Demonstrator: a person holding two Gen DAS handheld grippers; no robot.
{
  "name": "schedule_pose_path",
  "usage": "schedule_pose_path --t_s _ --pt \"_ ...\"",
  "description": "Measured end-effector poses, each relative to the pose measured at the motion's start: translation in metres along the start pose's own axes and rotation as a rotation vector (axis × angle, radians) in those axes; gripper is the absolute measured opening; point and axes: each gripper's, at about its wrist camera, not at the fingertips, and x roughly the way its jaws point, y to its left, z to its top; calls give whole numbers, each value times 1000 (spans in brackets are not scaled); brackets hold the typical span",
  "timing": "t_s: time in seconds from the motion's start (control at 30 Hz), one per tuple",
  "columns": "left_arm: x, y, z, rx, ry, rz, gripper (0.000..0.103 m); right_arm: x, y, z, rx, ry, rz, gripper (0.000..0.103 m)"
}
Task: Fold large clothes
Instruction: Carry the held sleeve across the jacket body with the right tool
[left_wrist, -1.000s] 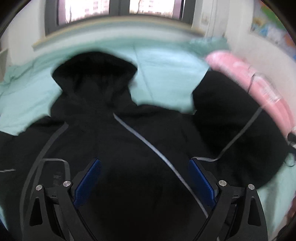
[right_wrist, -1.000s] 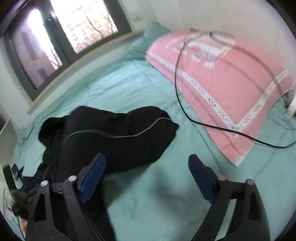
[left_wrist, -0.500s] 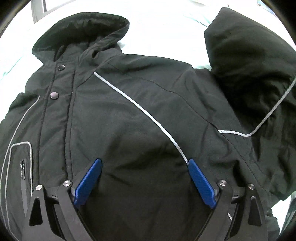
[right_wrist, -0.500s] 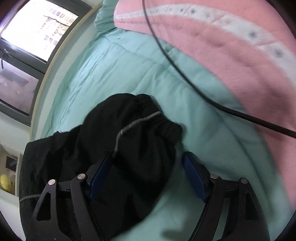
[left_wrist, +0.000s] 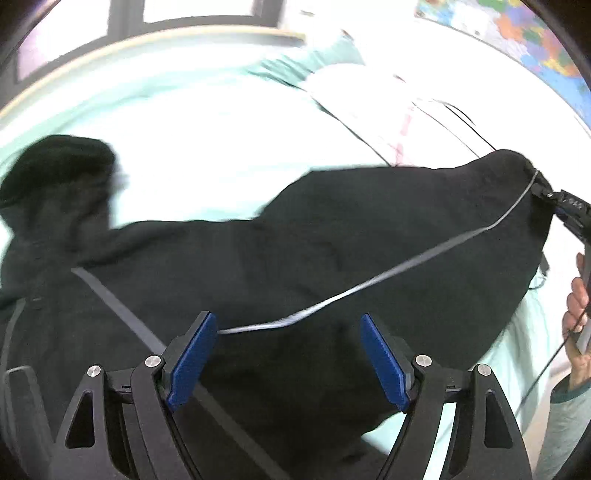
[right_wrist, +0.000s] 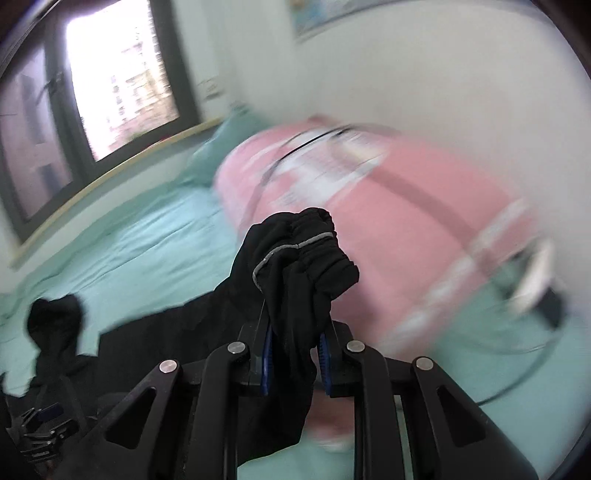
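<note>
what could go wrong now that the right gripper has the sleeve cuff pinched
The right gripper is closing on only the bunched sleeve cuff, so the slick fabric may slip out as the sleeve is pulled. A black cable lies across the pink pillow close to the cuff and could snag. The left gripper has its jaws apart above the black jacket, pinning nothing, so the body may drag across the teal bedspread.

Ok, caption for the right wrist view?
Right gripper closing on the black jacket's sleeve cuff, lifted above the teal bedspread.
</note>
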Motion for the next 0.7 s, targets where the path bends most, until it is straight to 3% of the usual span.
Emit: schedule_pose_path --t_s 0.13,0.2,0.23,0.33,0.47,0.7 --pt "55 -18 -10 -39 147 -81 81 11 -34 -4 19 79 -34 21" --pt "86 -19 -21 -53 232 -37 81 23 -41 -15 13 112 -27 21" --pt "90 -18 -22 -43 237 -24 81 24 -45 -21 24 127 -6 20" --pt "77 -24 -20 9 219 -12 81 29 -45 -28 22 140 -5 20" --pt "42 -11 -18 21 149 -29 81 15 -29 -28 0 122 152 20" --pt "-63 48 -30 -24 -29 24 81 -29 67 -32 -154 129 330 20"
